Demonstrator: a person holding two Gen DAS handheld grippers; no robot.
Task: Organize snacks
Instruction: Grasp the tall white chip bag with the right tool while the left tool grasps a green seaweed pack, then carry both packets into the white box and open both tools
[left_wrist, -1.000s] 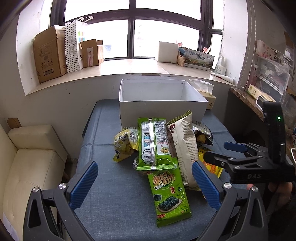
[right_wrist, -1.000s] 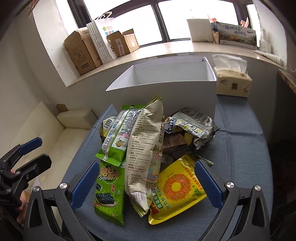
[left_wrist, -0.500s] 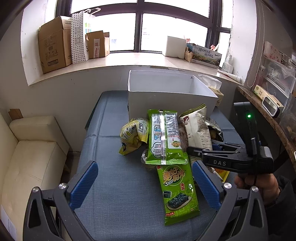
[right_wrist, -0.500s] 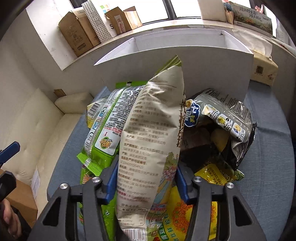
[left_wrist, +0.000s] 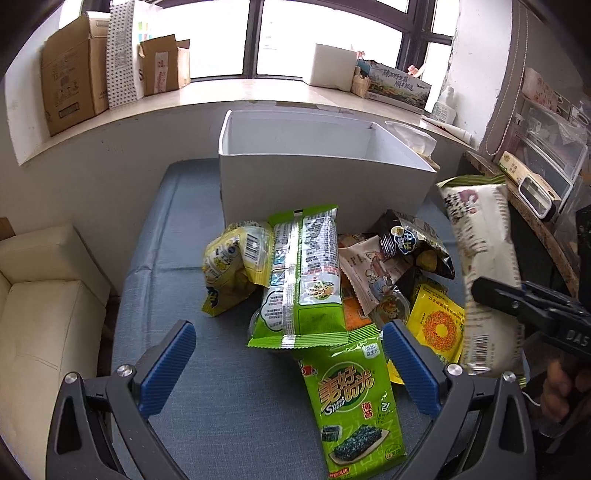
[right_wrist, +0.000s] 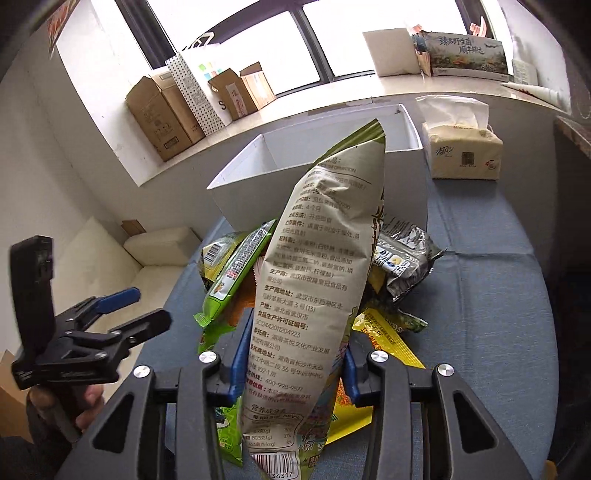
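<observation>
My right gripper, just closed, pinches the tall bag low; it could flop or slip before reaching the white box at the desk's far edge. My left gripper gapes empty.

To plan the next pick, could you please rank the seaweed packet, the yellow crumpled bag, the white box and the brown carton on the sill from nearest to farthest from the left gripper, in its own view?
1. Seaweed packet, just inside the left gripper's right finger.
2. Yellow crumpled bag, ahead, slightly left.
3. White box, behind the pile.
4. Brown carton, far left on the windowsill.
</observation>
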